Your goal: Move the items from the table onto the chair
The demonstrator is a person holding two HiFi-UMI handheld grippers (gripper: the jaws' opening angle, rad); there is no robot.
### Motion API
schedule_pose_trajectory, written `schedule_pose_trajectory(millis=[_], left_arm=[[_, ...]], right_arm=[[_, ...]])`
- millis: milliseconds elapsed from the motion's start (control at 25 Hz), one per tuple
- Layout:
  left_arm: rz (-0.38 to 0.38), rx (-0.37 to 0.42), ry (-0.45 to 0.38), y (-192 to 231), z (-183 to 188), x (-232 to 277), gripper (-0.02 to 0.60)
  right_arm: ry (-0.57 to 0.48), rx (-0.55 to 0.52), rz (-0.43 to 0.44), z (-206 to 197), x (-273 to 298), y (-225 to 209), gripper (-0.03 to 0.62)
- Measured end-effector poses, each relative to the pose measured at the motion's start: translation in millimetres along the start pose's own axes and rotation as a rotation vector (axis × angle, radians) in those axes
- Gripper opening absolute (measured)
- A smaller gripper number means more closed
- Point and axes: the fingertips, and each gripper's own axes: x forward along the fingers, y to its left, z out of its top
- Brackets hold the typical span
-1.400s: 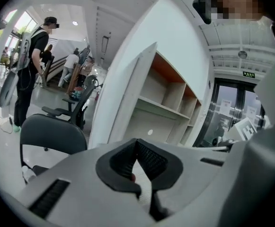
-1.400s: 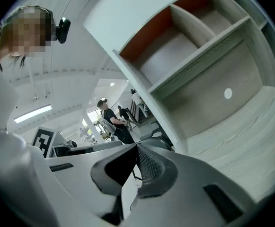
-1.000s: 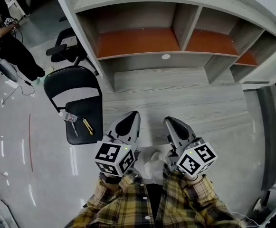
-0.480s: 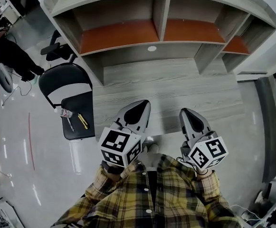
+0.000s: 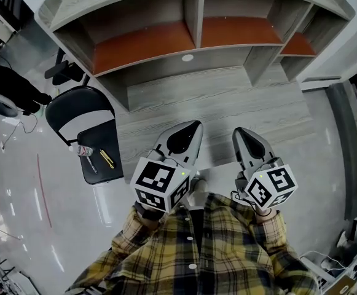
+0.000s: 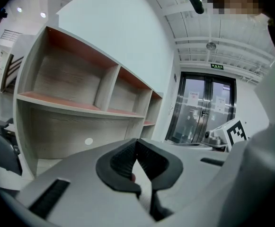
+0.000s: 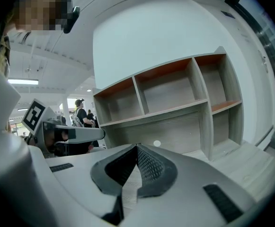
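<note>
- The person in the plaid shirt (image 5: 187, 254) stands at the near edge of the grey wooden table (image 5: 227, 103) and holds both grippers above it, side by side and a little apart.
- The left gripper (image 5: 192, 126) has its two jaws together; in the left gripper view the ribbed tips (image 6: 136, 142) meet and I see no object held there.
- The right gripper (image 5: 239, 132) is also closed, the tips (image 7: 137, 147) touch each other and hold nothing.
- Both grippers point toward the shelf unit (image 5: 190, 17), which stands at the far side of the table and has orange-brown boards inside its compartments.
- The black chair (image 5: 80, 106) stands on the shiny floor (image 5: 24, 214), just beside the left end of the table.
- The task's things lie on the seat of the chair: a plastic bottle (image 5: 83, 150) at the left edge of the seat, a thin dark tool (image 5: 91, 164) just beside it, and a yellow stick-shaped thing (image 5: 107, 160) to the right of the tool. What the two small things are exactly, I cannot tell.
- Another person in black clothes (image 5: 9, 85) is well apart from the chair, at the left edge of the head view.
- In the left gripper view a glass door (image 6: 199, 110) is visible behind the table.
</note>
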Motion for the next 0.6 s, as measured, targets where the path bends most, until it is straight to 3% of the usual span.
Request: schedule_pose_trajectory(millis=[600], left_arm=[[-0.058,0.014,0.021,-10.6,-2.7,10.7,0.005]], right_arm=[[-0.007,0.001,-0.018,-2.1,-3.5,3.2,0.018]])
